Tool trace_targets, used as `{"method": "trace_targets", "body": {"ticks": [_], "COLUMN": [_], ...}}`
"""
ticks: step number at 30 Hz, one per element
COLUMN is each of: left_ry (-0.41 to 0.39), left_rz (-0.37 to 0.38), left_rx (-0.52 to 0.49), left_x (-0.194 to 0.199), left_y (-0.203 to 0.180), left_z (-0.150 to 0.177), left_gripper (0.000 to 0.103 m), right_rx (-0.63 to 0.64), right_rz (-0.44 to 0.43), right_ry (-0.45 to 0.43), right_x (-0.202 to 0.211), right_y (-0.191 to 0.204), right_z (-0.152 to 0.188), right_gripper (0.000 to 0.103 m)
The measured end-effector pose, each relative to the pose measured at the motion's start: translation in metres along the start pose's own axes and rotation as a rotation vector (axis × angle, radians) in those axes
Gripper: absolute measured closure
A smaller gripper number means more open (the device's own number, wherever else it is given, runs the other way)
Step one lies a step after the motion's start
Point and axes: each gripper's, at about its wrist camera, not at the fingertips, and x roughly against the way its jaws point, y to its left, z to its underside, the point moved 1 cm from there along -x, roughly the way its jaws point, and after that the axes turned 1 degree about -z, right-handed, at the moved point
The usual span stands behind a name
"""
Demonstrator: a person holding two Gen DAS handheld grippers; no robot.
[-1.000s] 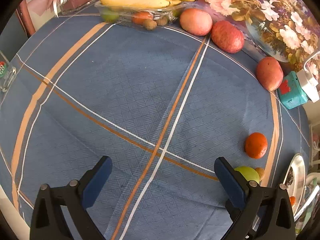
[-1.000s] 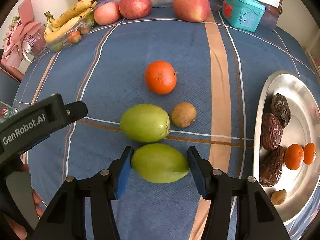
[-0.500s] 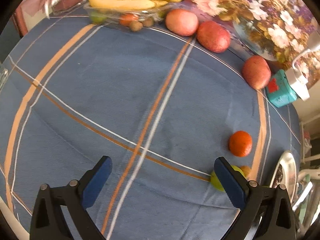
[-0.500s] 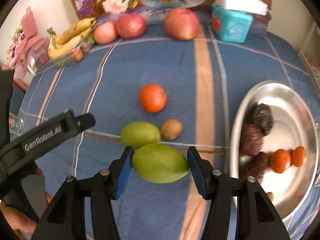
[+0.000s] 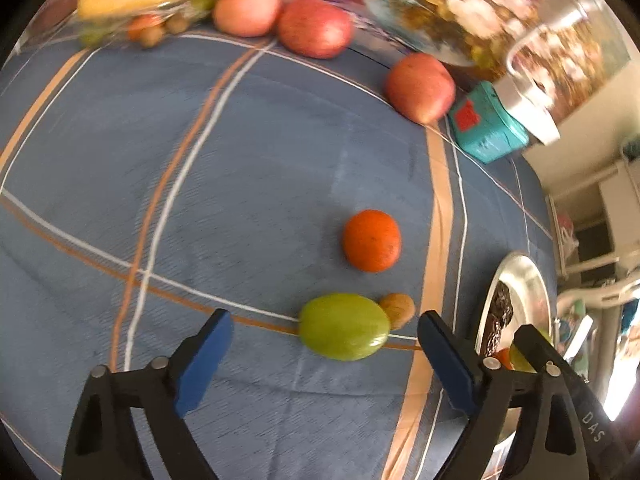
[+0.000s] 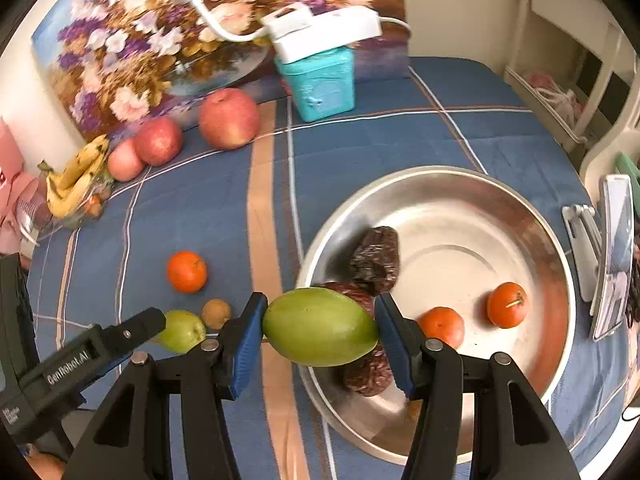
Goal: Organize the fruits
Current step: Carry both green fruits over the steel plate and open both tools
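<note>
The right gripper (image 6: 320,326) clamps a green mango (image 6: 320,332) apparently over the steel plate's (image 6: 460,200) rim, while the left gripper (image 5: 324,344), jaws just narrowing yet apart, frames another green fruit (image 5: 344,326).

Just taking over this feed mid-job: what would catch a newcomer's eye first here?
First, the green fruit clamped end to end in the right gripper, over the near rim of the metal dish, which holds dark dried fruits and two small oranges. Next, the left gripper, jaws wide and just narrowing, nothing gripped, near a second green fruit on the blue cloth, an orange behind.
</note>
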Motion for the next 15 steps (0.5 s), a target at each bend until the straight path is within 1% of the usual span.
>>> {"method": "trace_targets", "body": {"ticks": [2, 7, 12, 15], "left_ry": [-0.005, 0.002, 0.015, 0.026], "left_rz": [-0.007, -0.018, -0.013, -0.008], "left_rx": [-0.019, -0.054, -0.058, -0.057], "left_x": [-0.003, -0.01, -0.016, -0.017], "left_y": [-0.007, -0.014, -0.015, -0.014], "left_z": [0.002, 0.002, 0.0, 0.001], "left_gripper": [0.017, 0.028, 0.032, 0.041], "right_rx": [-0.009, 0.003, 0.007, 0.009], "right_rz": [-0.001, -0.01, -0.013, -0.014], "right_ry": [0.001, 0.004, 0.008, 0.008], "right_x": [0.001, 0.001, 0.0, -0.001], "right_y": [-0.003, 0.001, 0.002, 0.003], "right_z": [0.001, 0.001, 0.001, 0.001], "right_gripper": [0.046, 0.046, 0.046, 0.046]}}
